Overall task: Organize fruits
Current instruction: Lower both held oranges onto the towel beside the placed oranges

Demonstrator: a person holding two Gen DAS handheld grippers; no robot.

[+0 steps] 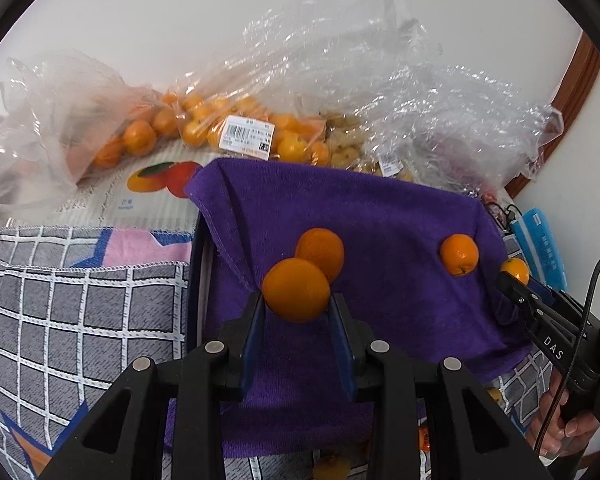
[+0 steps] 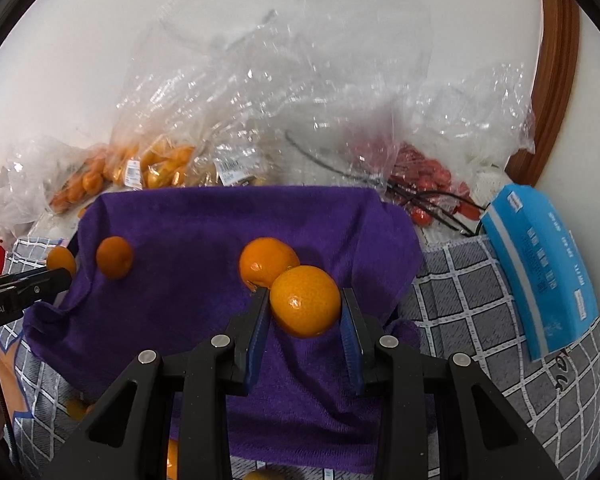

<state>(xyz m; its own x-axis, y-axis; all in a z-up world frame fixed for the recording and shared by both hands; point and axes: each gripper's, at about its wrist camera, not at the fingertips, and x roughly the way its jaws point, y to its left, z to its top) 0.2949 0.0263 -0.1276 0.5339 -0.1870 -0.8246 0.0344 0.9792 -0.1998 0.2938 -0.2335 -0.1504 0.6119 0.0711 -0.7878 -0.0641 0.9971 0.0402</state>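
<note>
A purple cloth (image 1: pixel 380 232) (image 2: pixel 204 240) lies draped over a container. My left gripper (image 1: pixel 297 300) is shut on an orange (image 1: pixel 296 290) above the cloth, with a second orange (image 1: pixel 322 250) on the cloth just behind it. My right gripper (image 2: pixel 305 300) is shut on another orange (image 2: pixel 305 301), with an orange (image 2: pixel 266 261) on the cloth behind it. A further orange (image 2: pixel 114 257) lies on the cloth's left part. In the left wrist view the right gripper (image 1: pixel 512 276) shows at the right edge, holding its orange (image 1: pixel 516 270), beside an orange (image 1: pixel 459 255) on the cloth.
Clear plastic bags (image 1: pixel 228 128) of oranges and other fruit lie along the back wall; red fruit (image 2: pixel 424 180) is in a bag at right. A blue packet (image 2: pixel 540 264) lies on the grey checked cloth (image 1: pixel 80 300). Loose oranges (image 2: pixel 76 408) lie near the front.
</note>
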